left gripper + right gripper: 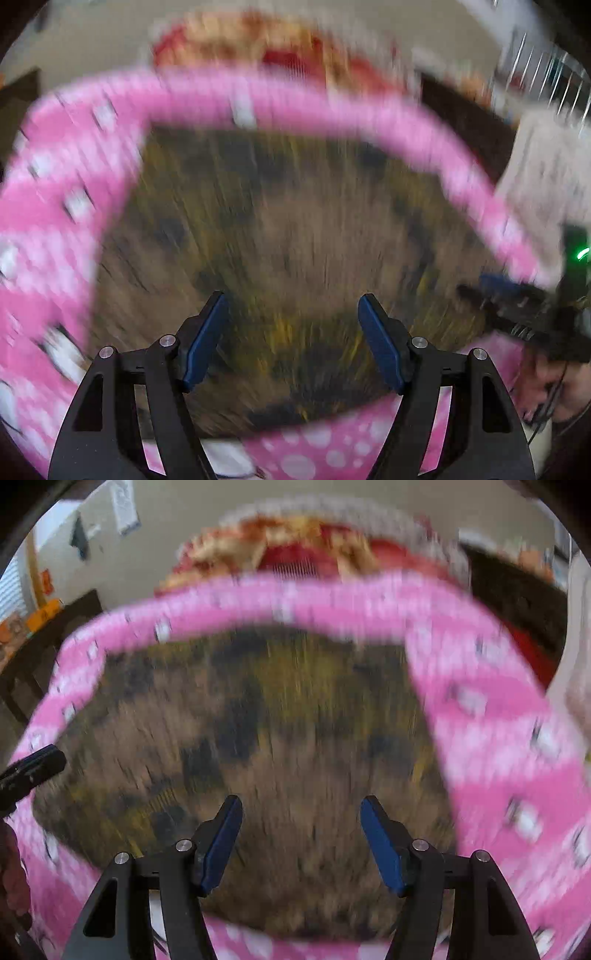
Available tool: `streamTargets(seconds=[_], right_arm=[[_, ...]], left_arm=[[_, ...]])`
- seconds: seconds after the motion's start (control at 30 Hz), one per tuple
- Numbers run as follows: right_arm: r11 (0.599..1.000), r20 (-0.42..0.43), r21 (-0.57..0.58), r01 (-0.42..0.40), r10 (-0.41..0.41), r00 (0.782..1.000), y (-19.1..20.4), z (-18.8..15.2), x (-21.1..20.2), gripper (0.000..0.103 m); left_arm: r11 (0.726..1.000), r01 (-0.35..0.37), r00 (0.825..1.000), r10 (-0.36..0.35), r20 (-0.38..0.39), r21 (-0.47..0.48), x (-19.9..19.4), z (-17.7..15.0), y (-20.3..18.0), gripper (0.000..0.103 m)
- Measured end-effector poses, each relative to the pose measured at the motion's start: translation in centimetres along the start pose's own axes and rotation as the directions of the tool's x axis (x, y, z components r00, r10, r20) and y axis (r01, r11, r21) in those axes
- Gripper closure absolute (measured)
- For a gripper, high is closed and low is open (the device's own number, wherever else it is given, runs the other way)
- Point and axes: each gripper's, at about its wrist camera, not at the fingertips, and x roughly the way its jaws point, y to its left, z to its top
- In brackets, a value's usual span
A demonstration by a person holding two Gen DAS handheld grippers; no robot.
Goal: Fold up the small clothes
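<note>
A brown, yellow and black patterned garment (295, 240) lies spread on a pink spotted cover (66, 177); both views are motion-blurred. My left gripper (293, 314) is open and empty above the garment's near part. My right gripper (301, 816) is open and empty above the same garment (280, 720), which lies on the pink cover (498, 720). The right gripper also shows at the right edge of the left wrist view (517, 306). The left gripper's tip shows at the left edge of the right wrist view (33, 764).
A red and orange pile (273, 48) lies beyond the pink cover, also in the right wrist view (306, 550). A pale cloth (546, 177) sits at right. Dark furniture (48, 642) stands at left against a beige wall.
</note>
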Motion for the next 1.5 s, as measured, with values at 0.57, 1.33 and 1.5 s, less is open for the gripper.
streamTargets(seconds=[0.57, 1.33, 1.5], right_arm=[[0.988, 0.100, -0.152, 0.009, 0.007, 0.995, 4.1, -2.5, 0.1, 0.031], [0.991, 0.149, -0.131, 0.040, -0.020, 0.989, 4.6, -3.1, -0.1, 0.029], [0.990, 0.150, -0.133, 0.043, -0.023, 0.988, 4.6, -3.1, -0.1, 0.029]], left_arm=[[0.961, 0.089, 0.990, -0.057, 0.126, -0.262, -6.2, -6.4, 6.4, 0.029], [0.746, 0.395, 0.919, -0.317, 0.236, -0.536, -4.7, -5.3, 8.7, 0.020], [0.687, 0.389, 0.921, -0.269, 0.281, -0.614, -4.7, -4.9, 11.2, 0.022]])
